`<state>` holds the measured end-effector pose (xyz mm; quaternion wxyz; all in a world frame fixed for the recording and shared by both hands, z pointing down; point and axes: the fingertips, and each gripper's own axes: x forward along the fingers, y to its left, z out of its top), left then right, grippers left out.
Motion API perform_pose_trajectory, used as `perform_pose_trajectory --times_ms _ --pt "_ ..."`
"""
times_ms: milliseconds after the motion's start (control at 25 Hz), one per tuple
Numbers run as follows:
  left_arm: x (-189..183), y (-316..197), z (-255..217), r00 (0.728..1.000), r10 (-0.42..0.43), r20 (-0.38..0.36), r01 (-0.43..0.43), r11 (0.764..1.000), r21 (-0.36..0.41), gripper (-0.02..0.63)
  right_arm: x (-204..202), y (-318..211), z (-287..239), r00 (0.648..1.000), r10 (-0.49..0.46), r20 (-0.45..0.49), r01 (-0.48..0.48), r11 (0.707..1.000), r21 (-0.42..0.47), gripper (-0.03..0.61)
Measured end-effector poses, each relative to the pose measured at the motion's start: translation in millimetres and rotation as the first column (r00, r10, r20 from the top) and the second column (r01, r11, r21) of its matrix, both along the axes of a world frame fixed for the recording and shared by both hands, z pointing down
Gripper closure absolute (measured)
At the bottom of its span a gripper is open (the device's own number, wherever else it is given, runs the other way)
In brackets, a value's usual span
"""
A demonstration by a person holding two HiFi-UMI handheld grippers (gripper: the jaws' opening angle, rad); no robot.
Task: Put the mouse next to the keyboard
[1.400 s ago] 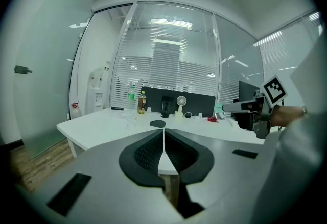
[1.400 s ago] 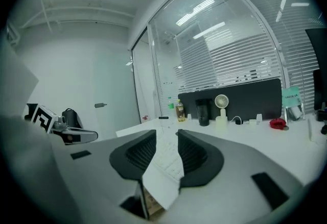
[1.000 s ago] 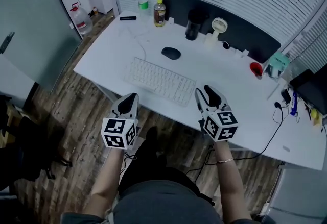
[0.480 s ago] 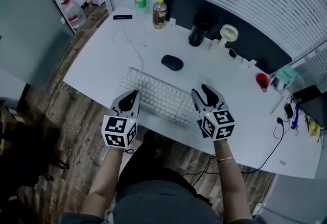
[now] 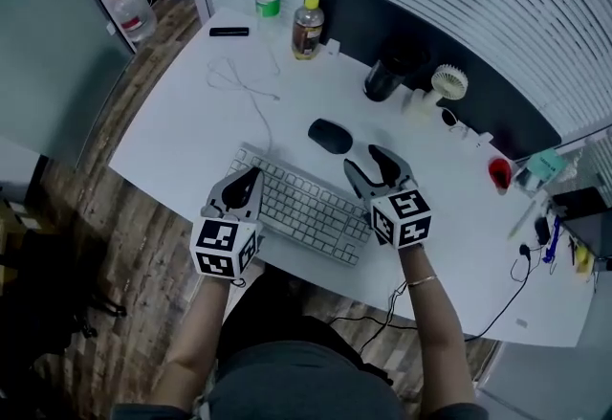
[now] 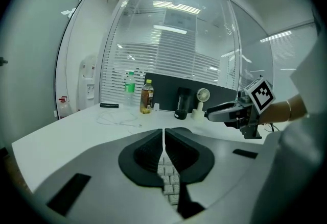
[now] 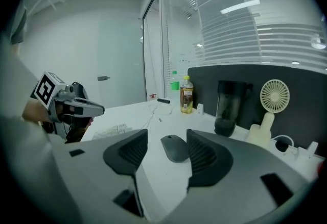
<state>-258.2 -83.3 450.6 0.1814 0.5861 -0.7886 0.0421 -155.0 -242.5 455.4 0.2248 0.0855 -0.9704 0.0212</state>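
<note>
The white desk [image 5: 182, 112] lies bare around the mouse [image 5: 330, 136]; right gripper [image 5: 363, 161] jaws spread, left gripper [image 5: 248, 181] jaws together.

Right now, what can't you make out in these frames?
- Keyboard, left gripper view: only a strip of keys shows; the left gripper's shut jaws cover the rest.
- Mouse, right gripper view: its right edge runs behind the right gripper's open jaws.
- Bottle label, head view: too small to read.
- Clutter at far right, head view: tiny, partly cut by the frame edge.
</note>
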Motion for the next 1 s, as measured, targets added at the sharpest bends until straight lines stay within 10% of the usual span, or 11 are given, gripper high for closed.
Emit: perform_pose_trajectory --times_ms 1000 --pt "-67 -14 31 0.997 -0.040 -0.061 0.038 0.999 -0.025 0.583 -85 -27 101 0.911 -0.211 -0.355 0.253 0.965 0.073 0.239"
